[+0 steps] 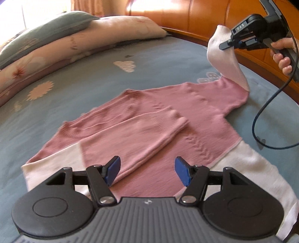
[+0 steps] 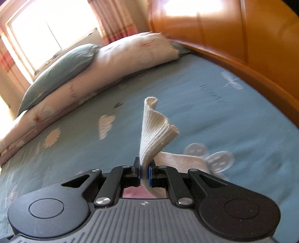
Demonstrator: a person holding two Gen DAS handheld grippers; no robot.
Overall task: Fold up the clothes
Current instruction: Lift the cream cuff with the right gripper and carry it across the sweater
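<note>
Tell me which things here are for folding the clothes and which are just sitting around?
For the folding:
- pink sweater
- its white sleeve cuff, pinched in the right tongs
- left tongs, open and empty

Just sitting around:
- green pillow
- folded quilt
- wooden headboard
- blue bedsheet

A sweater (image 1: 149, 119) lies flat on a bed (image 1: 93, 78); pillows (image 1: 56, 48) sit behind it, a headboard (image 1: 205, 15) to the right.

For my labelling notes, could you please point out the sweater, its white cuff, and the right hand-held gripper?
pink sweater (image 1: 164, 115): left wrist view, chest panel.
white cuff (image 2: 156, 129): right wrist view, ribbed face above the jaws.
right hand-held gripper (image 2: 144, 172): right wrist view, midway between fingertips.
</note>
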